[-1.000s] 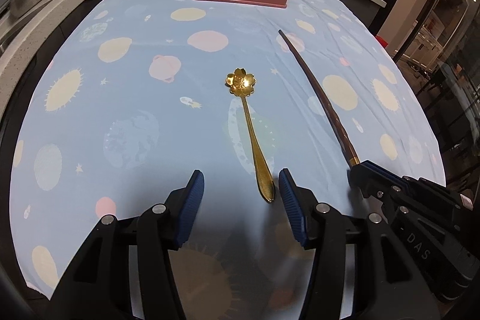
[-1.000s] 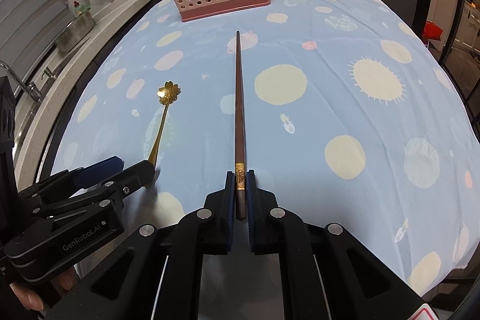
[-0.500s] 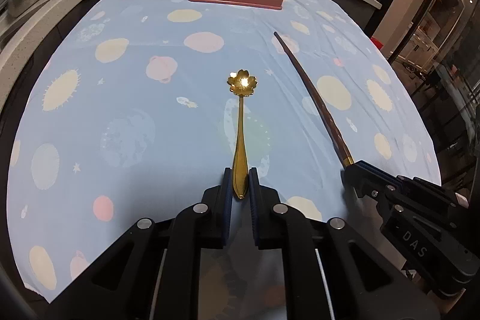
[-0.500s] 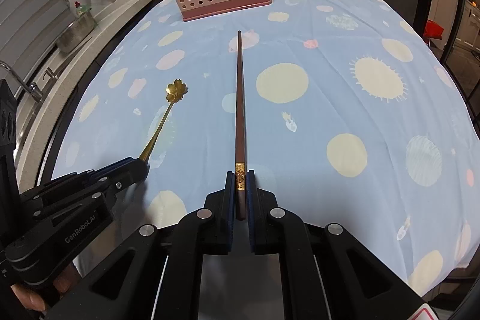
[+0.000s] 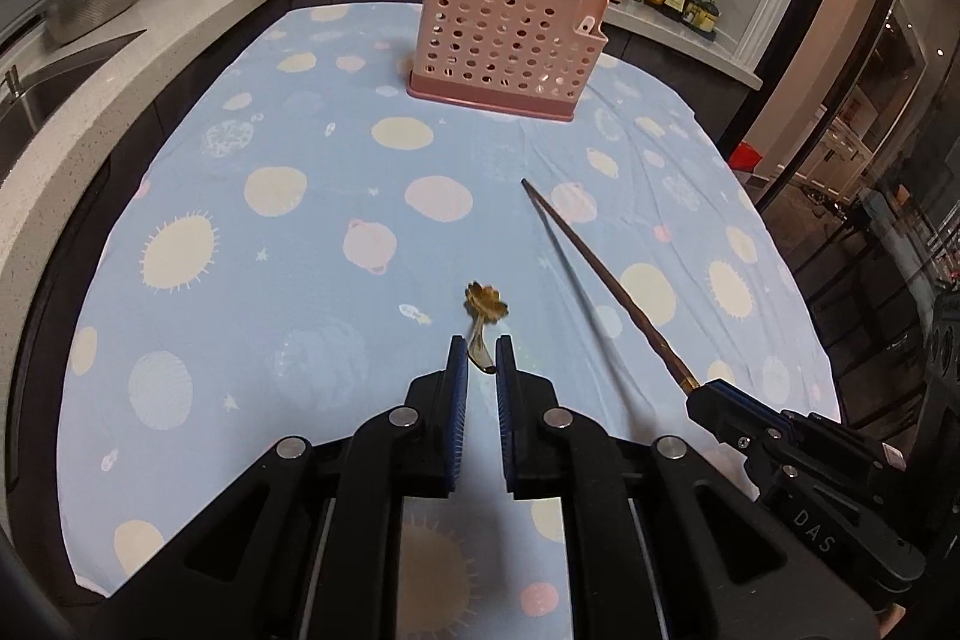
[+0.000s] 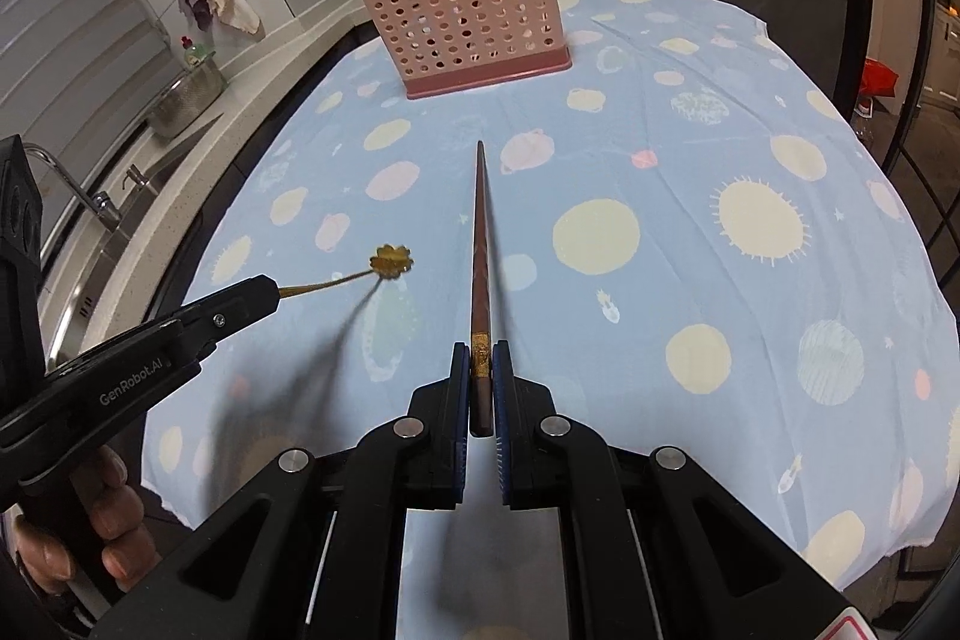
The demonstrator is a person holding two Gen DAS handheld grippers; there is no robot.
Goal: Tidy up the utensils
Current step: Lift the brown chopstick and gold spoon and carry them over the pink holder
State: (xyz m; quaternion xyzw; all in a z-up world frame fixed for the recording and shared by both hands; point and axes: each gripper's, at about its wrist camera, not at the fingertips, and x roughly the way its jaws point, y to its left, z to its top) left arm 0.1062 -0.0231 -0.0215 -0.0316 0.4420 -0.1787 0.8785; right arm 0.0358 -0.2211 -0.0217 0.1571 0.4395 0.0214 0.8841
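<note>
Gold spoon [image 5: 483, 314]: pinched by handle tail in left gripper [image 5: 478, 366], lifted, well short of pink caddy [image 5: 505, 40].
Chopstick [image 6: 481, 256]: clamped at its butt by right gripper [image 6: 480, 388], tip aimed at caddy.
Risk: thin end-grips, so either utensil could pivot or slip out.
Risk: crowded caddy slots could snag the chopstick tip.
</note>
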